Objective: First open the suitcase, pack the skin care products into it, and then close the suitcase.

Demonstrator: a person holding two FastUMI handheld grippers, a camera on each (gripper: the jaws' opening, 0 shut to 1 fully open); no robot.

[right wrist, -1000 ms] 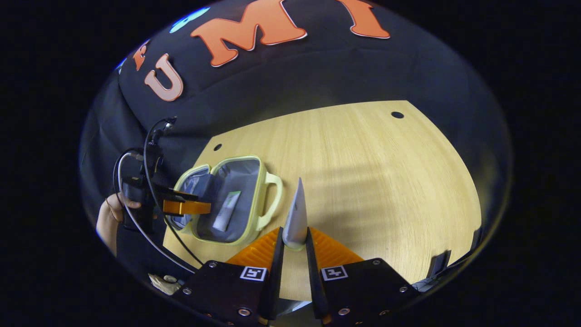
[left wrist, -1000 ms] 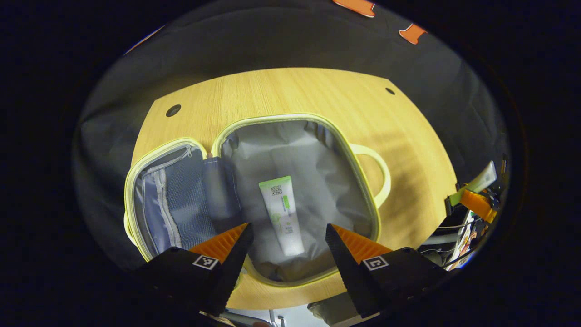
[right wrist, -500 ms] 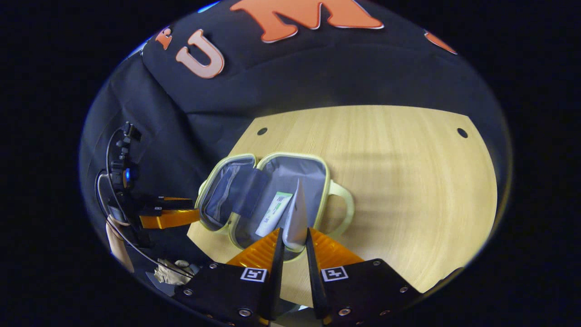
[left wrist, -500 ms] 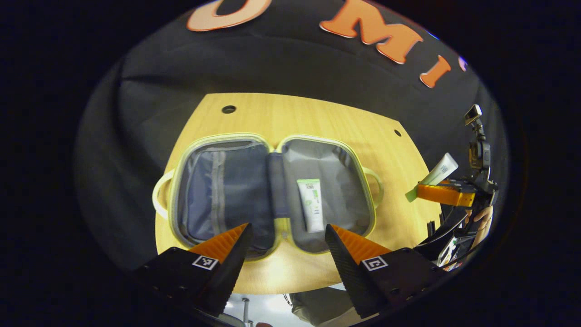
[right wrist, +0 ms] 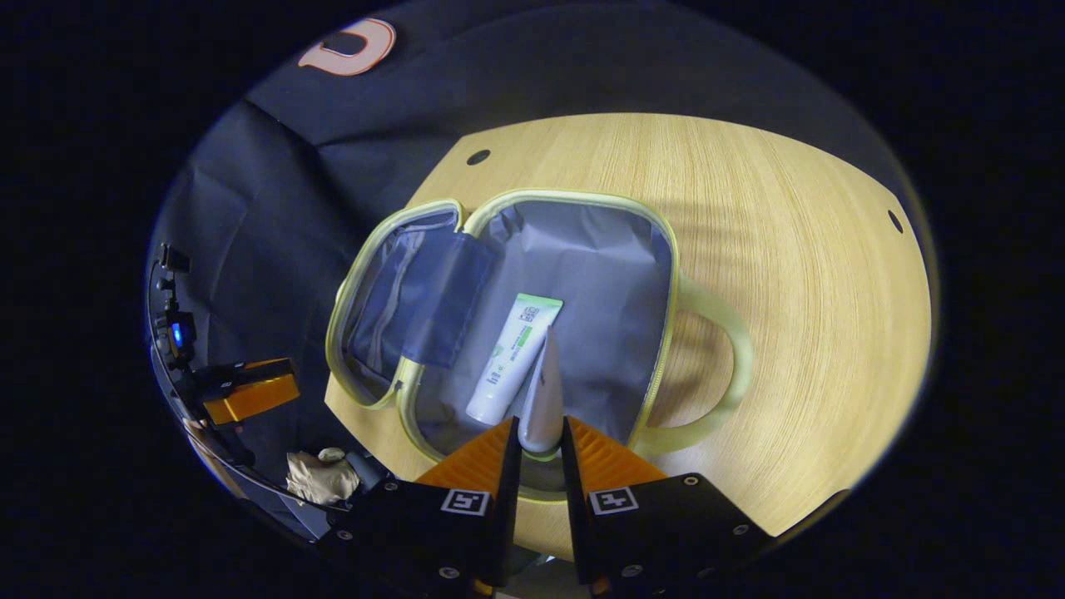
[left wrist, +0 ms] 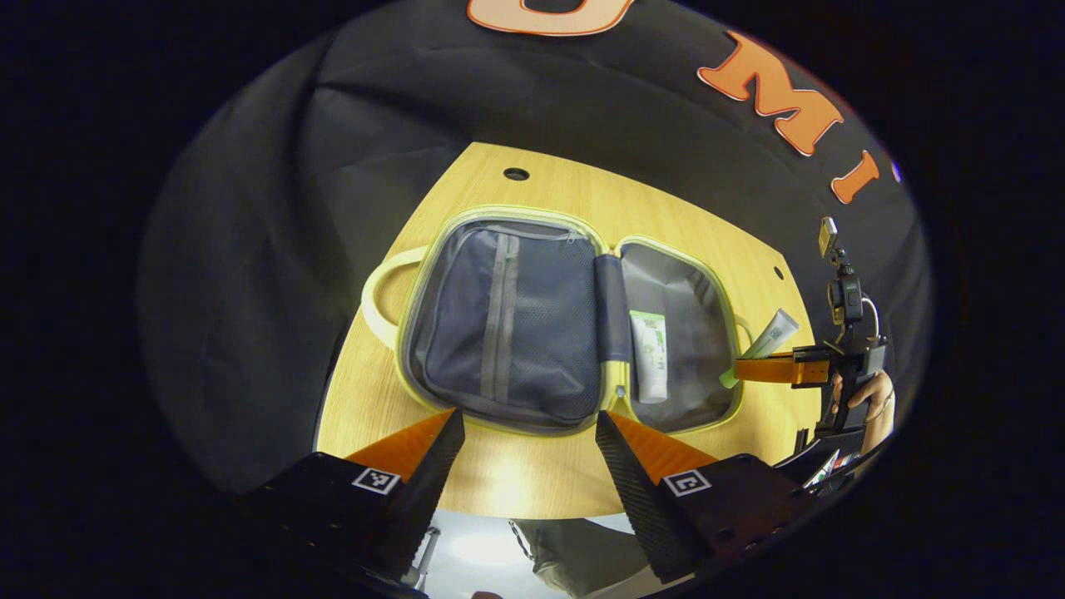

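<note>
Left gripper view
Progress: the suitcase (left wrist: 574, 324) lies opened flat on the table (left wrist: 466, 200); one tube (left wrist: 650, 356) is already packed in its plain half.
Left gripper (left wrist: 529, 453): jaws spread, holding nothing, near the table's front edge.
Right gripper (left wrist: 770, 368): hovers at the case's far side, carrying a second tube (left wrist: 770, 335).

Right gripper view
Right gripper (right wrist: 541, 445): jaws pinch the second tube (right wrist: 543, 391) by its cap end, above the plain half.
Suitcase (right wrist: 582, 241): yellow-green trim, grey lining, looped handle.
Left to do: release the tube, then close the case.
</note>
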